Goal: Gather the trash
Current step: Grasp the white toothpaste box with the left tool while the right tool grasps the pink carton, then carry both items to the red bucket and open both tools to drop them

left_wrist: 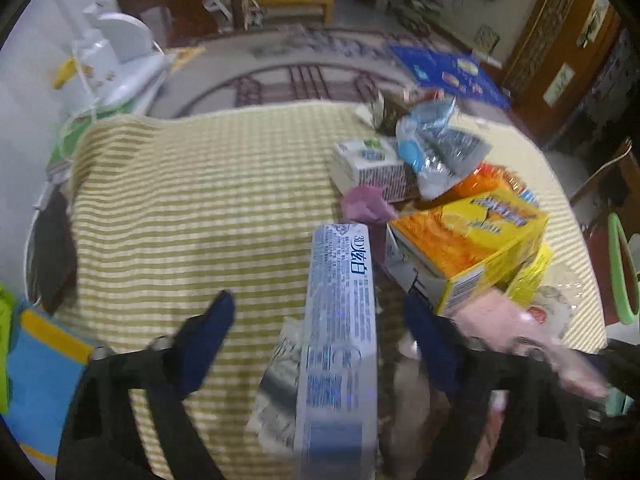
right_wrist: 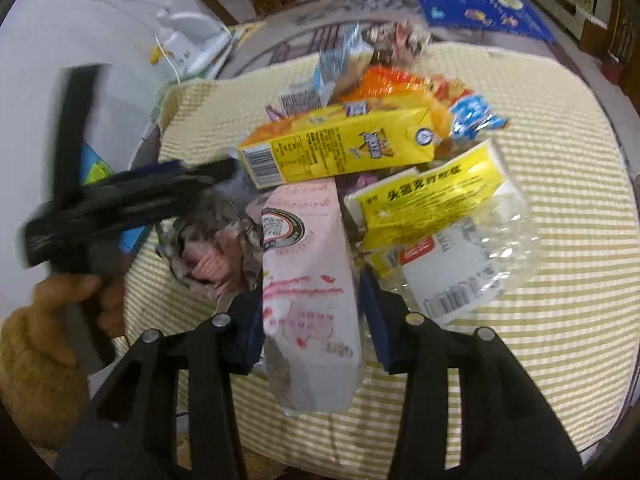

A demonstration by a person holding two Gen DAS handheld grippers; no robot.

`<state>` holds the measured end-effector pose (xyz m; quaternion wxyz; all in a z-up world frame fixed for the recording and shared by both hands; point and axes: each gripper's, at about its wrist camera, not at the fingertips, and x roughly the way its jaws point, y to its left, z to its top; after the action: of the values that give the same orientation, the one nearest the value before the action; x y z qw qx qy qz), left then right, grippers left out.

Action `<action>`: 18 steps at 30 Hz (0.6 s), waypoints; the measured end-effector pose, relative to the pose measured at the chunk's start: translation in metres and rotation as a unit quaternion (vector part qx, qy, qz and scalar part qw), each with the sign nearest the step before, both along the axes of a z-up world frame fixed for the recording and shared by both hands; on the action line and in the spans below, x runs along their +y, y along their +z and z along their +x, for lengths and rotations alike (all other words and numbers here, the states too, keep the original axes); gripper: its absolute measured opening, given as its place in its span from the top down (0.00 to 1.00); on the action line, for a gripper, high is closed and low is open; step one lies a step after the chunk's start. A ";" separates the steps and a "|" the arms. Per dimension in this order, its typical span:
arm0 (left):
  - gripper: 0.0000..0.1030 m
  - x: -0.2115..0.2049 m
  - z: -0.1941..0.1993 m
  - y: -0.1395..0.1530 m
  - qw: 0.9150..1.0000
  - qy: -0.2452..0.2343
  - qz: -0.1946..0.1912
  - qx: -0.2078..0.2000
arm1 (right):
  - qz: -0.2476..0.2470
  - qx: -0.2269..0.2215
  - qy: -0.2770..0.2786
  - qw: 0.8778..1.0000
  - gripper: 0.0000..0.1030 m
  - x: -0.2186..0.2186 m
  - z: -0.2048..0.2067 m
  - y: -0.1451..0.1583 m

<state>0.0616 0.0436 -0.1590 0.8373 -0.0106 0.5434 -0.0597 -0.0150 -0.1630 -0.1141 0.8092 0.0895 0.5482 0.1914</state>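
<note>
The left gripper (left_wrist: 316,332) hangs over the striped yellow-and-cream tablecloth (left_wrist: 192,200) with its blue-padded fingers spread wide. A long pale blue-and-white printed carton (left_wrist: 340,340) lies between them, yet neither pad touches it — a clear gap shows on each side. The right gripper (right_wrist: 312,320) has its fingers drawn in around a pale pink paper packet with a round dark logo (right_wrist: 308,280); the pads sit right at the packet's edges, but whether they truly pinch it I cannot tell.

The trash is gathered in one heap on the cloth: a yellow rectangular drink carton (right_wrist: 340,144), a yellow plastic wrapper with dark lettering (right_wrist: 432,196), a crumpled clear plastic tray with a white barcode label (right_wrist: 460,268), orange and blue snack bags behind, and crumpled dark foil (right_wrist: 208,240) just beside the pink packet.

To do this step well, I judge the left fingers should centre on the blue-and-white carton and close across its narrow faces, squarely, so it does not pivot out. The right side should confirm a firm hold on the pink packet before lifting — thin paper may slip or tear. The two grippers work close together, so keeping them from colliding matters.
</note>
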 end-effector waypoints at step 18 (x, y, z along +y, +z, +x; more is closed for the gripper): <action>0.67 -0.022 -0.030 0.111 0.990 0.038 -0.040 -0.131 | 0.038 -0.141 -0.087 0.985 0.64 -0.099 -0.009 0.082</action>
<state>0.0312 0.0217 -0.0480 0.9018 -0.0565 0.4255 -0.0505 -0.0242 -0.2617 -0.0316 0.8880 0.1394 0.4110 0.1518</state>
